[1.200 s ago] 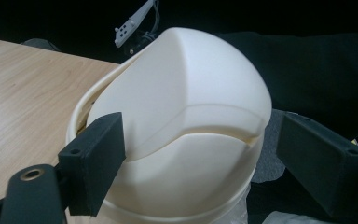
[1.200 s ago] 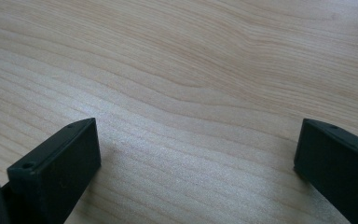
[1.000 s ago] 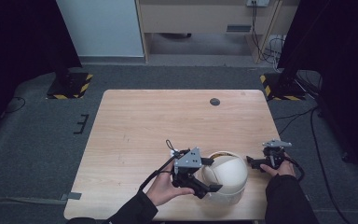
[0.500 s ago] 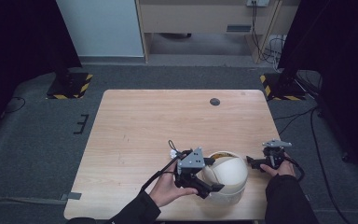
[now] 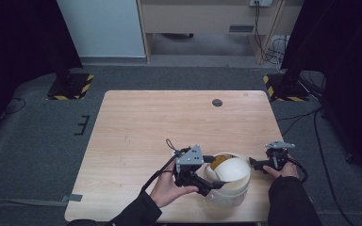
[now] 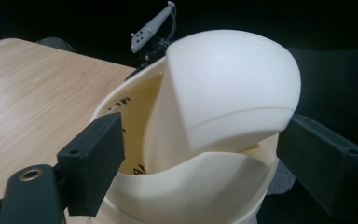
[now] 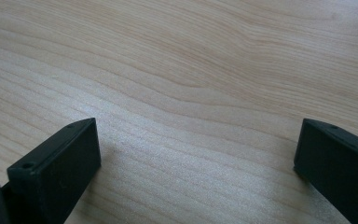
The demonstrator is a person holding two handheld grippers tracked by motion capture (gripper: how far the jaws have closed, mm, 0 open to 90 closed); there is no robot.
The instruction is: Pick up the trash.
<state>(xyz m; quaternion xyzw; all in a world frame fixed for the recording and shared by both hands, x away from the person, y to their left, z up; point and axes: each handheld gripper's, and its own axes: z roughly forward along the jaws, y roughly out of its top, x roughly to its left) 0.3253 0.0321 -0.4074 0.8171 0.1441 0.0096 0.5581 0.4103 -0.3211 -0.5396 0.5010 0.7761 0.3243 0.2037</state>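
High view: pale rectangular wooden table [image 5: 136, 136] on grey carpet, dark curtains either side. Cream plastic bucket with domed lid [image 5: 228, 181] sits at the table's five o'clock edge; left gripper [image 5: 206, 184] straddles it, jaws spread. Right gripper [image 5: 253, 163], spread, at three o'clock.
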